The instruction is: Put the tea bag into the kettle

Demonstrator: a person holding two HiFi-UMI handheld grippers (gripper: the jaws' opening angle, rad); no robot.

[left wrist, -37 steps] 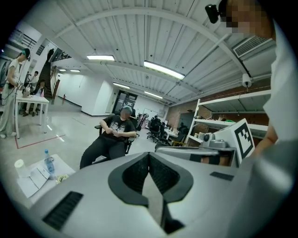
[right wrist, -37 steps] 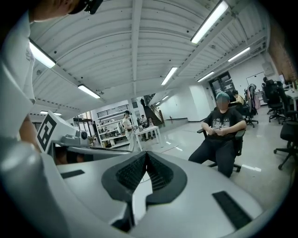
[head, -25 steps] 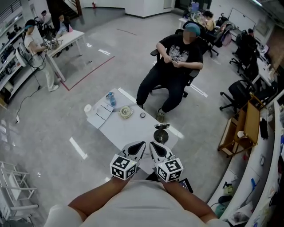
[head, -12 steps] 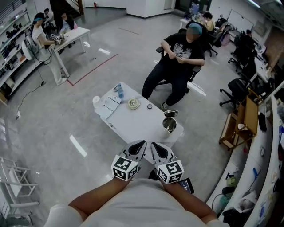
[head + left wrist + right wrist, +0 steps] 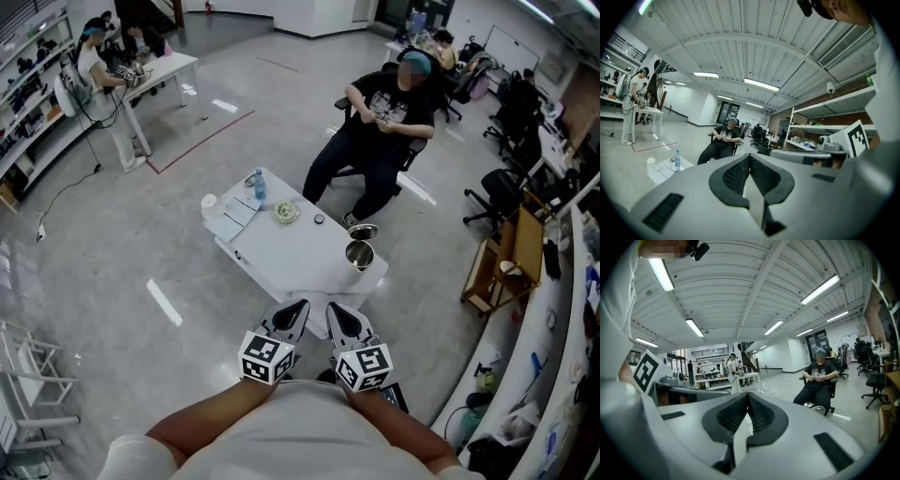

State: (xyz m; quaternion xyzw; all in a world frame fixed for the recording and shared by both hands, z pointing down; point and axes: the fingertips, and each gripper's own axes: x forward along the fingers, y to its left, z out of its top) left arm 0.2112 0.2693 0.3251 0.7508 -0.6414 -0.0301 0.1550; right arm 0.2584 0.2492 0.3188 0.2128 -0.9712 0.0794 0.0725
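The kettle (image 5: 359,254) stands open near the right corner of the white table (image 5: 281,258), its lid (image 5: 363,231) just beside it. A pale round thing (image 5: 286,213) lies at the table's middle, too small to tell whether it is the tea bag, with a bottle (image 5: 259,185) farther left. Both grippers are held side by side at the table's near edge, the left gripper (image 5: 300,304) and the right gripper (image 5: 330,307) each with jaws pressed together on nothing.

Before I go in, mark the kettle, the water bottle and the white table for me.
kettle (image 5: 359,254): head view, on its open metal mouth.
water bottle (image 5: 260,185): head view, on the bottle's body.
white table (image 5: 286,255): head view, on bare tabletop near the middle.
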